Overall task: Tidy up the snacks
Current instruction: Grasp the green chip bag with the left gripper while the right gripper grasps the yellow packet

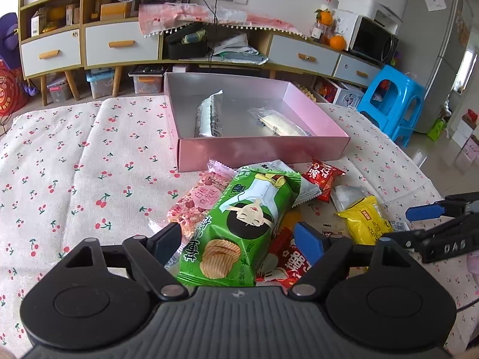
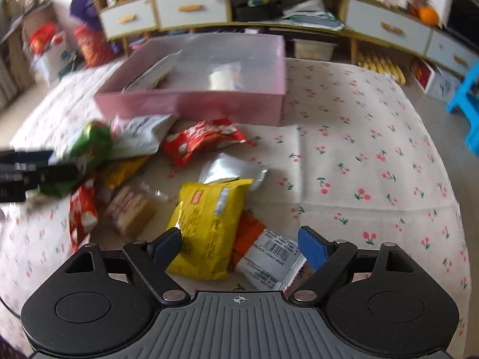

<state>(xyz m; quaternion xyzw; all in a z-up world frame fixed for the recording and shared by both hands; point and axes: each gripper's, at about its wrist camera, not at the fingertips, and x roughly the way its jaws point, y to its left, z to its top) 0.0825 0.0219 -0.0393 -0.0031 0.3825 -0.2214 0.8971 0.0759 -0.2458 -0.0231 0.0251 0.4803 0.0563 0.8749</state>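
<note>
A heap of snack packets lies on the cherry-print cloth in front of a pink box [image 1: 263,149]. The box holds a silver packet [image 1: 209,116] and a clear packet [image 1: 278,121]. My left gripper [image 1: 238,242] straddles a green chip bag [image 1: 239,221] on top of the heap; its right pad stands clear of the bag, so it is open. My right gripper [image 2: 239,245] is open above a yellow packet [image 2: 209,224] and an orange-and-white packet [image 2: 266,254]. Nothing is held. That view is blurred.
Around the green bag lie a pink nougat bar [image 1: 197,200], red packets [image 1: 321,176], a silver pouch [image 2: 230,167] and a biscuit pack [image 2: 128,212]. Low cabinets [image 1: 119,45] line the back. A blue stool [image 1: 392,101] stands at the right.
</note>
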